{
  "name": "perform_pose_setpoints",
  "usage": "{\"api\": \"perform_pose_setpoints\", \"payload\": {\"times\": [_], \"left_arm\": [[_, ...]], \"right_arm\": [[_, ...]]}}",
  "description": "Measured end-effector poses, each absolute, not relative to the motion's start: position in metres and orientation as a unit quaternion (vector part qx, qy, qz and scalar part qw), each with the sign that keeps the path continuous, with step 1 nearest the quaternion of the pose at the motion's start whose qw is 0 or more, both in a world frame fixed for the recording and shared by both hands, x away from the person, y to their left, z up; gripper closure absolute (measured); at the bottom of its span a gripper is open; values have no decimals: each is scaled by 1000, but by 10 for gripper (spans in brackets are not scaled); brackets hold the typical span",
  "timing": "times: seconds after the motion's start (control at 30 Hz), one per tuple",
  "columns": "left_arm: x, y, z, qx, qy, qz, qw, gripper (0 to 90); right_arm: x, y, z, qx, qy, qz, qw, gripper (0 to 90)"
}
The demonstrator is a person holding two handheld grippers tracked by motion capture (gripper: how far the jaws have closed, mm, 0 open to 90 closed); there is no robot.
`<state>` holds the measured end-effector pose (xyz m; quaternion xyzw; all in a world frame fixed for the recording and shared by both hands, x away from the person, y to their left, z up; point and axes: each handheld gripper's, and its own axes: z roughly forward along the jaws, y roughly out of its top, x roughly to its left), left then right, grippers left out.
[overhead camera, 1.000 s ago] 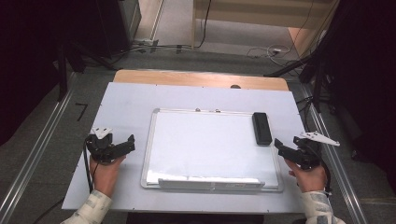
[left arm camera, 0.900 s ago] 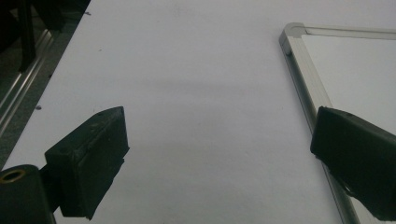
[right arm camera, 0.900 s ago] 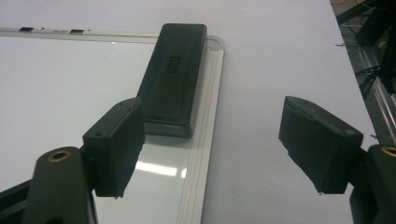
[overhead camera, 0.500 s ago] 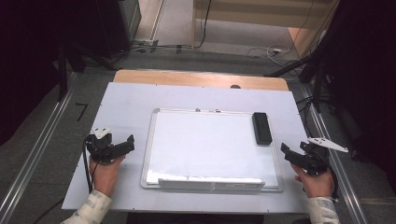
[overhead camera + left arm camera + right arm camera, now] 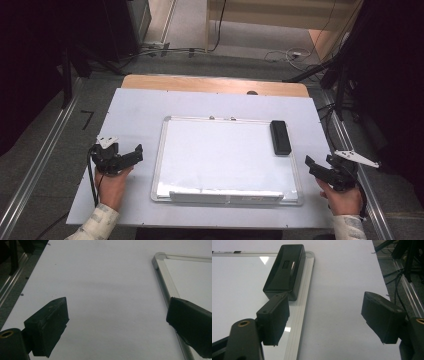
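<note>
A blank whiteboard (image 5: 220, 155) with a silver frame lies flat in the middle of the white table (image 5: 137, 112). A black eraser (image 5: 280, 136) rests on its far right edge; in the right gripper view the eraser (image 5: 285, 270) lies ahead of the left jaw on the whiteboard (image 5: 239, 285). My left gripper (image 5: 132, 155) is open beside the board's left edge, jaws pointing right. In its own view the left gripper (image 5: 117, 315) is empty over bare table, with the whiteboard corner (image 5: 160, 258) ahead on the right. My right gripper (image 5: 310, 167) (image 5: 325, 310) is open and empty just off the board's right edge.
A wooden strip (image 5: 210, 84) runs along the table's far edge. Metal rails (image 5: 40, 165) flank the table on the floor, and cables (image 5: 292, 54) lie beyond it. The right rail (image 5: 409, 293) runs close to my right gripper. Dark stands rise at both far corners.
My right gripper has drifted to the right and back toward the person, away from the eraser. The left gripper has hardly moved.
</note>
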<state>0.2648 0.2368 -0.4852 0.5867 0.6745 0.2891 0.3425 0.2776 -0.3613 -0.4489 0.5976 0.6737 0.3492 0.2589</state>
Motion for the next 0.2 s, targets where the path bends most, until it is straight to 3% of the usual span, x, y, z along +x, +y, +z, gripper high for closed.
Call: {"api": "perform_pose_setpoints", "payload": {"times": [0.2], "left_arm": [[265, 237, -485, 586, 675, 289, 343, 46]], "right_arm": [[275, -364, -449, 601, 671, 349, 260, 210]]}}
